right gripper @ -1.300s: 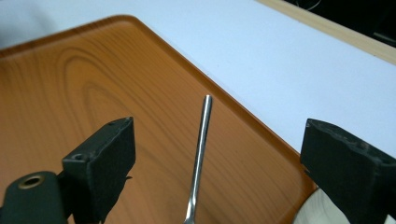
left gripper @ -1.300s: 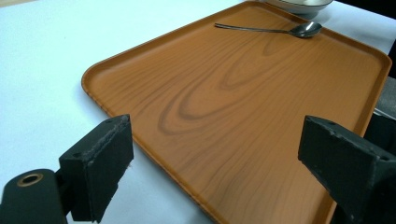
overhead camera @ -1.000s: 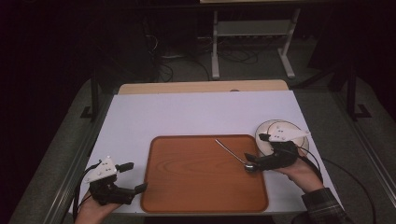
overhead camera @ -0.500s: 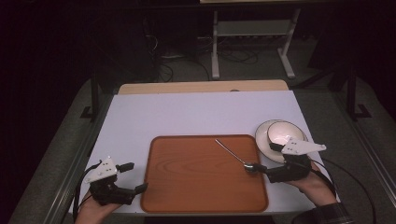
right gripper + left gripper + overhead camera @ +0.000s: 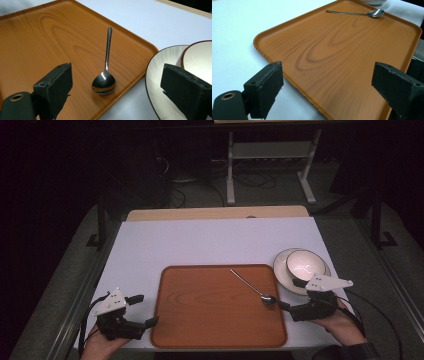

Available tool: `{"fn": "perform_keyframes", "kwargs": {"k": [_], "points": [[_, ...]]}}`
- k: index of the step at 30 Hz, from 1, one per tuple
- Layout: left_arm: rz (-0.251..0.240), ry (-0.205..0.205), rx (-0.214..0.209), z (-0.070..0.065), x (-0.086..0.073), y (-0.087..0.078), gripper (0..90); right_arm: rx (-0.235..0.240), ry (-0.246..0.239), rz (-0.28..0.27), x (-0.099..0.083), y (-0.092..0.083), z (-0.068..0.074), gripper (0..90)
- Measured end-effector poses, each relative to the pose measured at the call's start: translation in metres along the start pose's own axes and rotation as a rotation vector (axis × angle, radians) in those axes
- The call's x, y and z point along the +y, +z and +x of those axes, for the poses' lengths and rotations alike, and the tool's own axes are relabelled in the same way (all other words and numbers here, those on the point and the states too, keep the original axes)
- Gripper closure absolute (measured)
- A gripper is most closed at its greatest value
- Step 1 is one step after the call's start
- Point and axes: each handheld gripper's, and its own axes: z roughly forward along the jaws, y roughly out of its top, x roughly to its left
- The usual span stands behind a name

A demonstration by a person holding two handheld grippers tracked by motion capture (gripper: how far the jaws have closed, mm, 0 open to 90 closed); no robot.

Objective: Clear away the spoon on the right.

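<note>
White tabletop [image 5: 200, 245] carries a wooden tray [image 5: 210, 320] with a metal spoon [image 5: 252, 289] lying near its right edge. Right gripper [image 5: 286, 306], jaws wide and empty, sits just beside the spoon's bowl; left gripper [image 5: 150, 321] gapes empty too.

High view: white table cover [image 5: 200, 245] evenly lit from above; the room beyond its far edge is near black, with only cables and a stand faintly visible. Picture soft, fine detail smeared. Bright glare patch inside the bowl [image 5: 305, 265]. Gripper views are brighter: wooden tray [image 5: 342, 50] sharp, its grain clear. Spoon [image 5: 105, 77] bowl shows a specular highlight and dark reflection. The black jaws at the bottom are close and slightly blurred; shadows are faint.
</note>
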Motion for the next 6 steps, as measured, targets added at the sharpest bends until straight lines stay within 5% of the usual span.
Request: {"fn": "perform_keyframes", "kwargs": {"k": [6], "points": [[0.000,0.001,-0.001,0.0006,-0.0001,0.0001,9.6,-0.001,-0.012,0.001,0.0009,0.0005,0.0006,9.7]]}}
